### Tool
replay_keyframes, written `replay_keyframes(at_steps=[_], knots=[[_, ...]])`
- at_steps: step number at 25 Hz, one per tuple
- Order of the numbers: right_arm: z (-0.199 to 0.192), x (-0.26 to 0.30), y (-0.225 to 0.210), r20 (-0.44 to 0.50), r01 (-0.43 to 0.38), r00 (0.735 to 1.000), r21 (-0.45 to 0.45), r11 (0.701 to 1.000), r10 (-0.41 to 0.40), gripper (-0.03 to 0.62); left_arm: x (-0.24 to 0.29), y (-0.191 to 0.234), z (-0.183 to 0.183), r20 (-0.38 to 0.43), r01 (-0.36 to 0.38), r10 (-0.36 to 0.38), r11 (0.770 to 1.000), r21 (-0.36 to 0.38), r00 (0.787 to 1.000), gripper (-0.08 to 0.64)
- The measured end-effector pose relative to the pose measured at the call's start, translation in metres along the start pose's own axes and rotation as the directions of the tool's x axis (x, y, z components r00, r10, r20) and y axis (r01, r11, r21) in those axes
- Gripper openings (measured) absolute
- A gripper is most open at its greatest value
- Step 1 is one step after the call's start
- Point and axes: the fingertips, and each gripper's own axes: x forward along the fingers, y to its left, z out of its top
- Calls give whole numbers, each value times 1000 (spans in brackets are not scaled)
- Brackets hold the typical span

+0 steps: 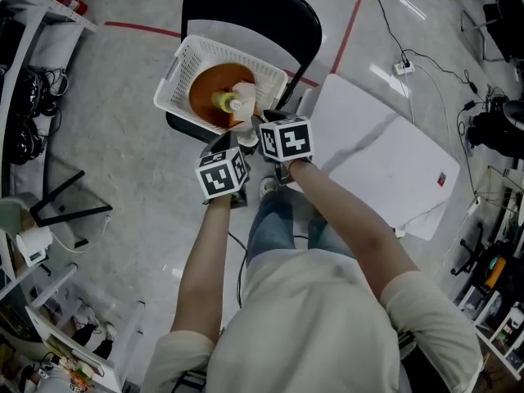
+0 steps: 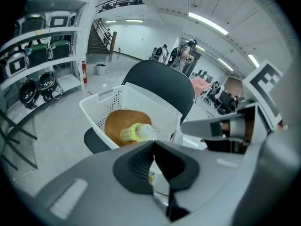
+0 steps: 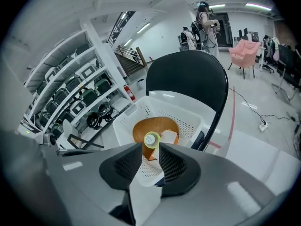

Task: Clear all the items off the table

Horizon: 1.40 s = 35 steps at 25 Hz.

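Observation:
A white perforated basket [image 1: 184,64] stands on the seat of a black chair [image 1: 246,2]. In it lie an orange-brown bowl [image 1: 205,88], a yellow-green bottle [image 1: 228,101] with a white cap, and a small white piece [image 1: 244,119]. My left gripper [image 1: 228,147] hangs just short of the basket's near rim, shut with nothing in it [image 2: 154,147]. To its right, over the near rim, my right gripper [image 1: 266,129] has its jaws a narrow gap apart. Nothing is pinched between them [image 3: 150,149], and the bottle [image 3: 151,139] and bowl [image 3: 160,125] show beyond the tips.
A white table [image 1: 385,162] stands to the right of the chair, its top bare. Metal shelves [image 1: 24,72] with helmets and gear line the left side. Cables and a power strip [image 1: 403,66] lie on the floor at the far right. Red tape lines cross the floor.

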Motion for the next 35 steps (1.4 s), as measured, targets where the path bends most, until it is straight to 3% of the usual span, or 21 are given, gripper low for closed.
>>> replay_keyframes(at_steps=[6, 22, 27, 35], knots=[[-3, -13, -7, 16, 38, 999, 15, 999, -38, 3, -9, -8, -2, 2, 8, -8, 1000, 12, 1000, 9], [-13, -58, -12, 67, 77, 995, 42, 996, -80, -2, -33, -36, -7, 16, 37, -38, 996, 82, 999, 9], [-18, -77, -17, 89, 95, 991, 59, 994, -100, -2, -41, -53, -10, 2, 79, -79, 993, 91, 997, 9], [-43, -113, -45, 119, 133, 982, 126, 983, -148, -2, -44, -91, -24, -39, 144, -140, 973, 181, 989, 9]])
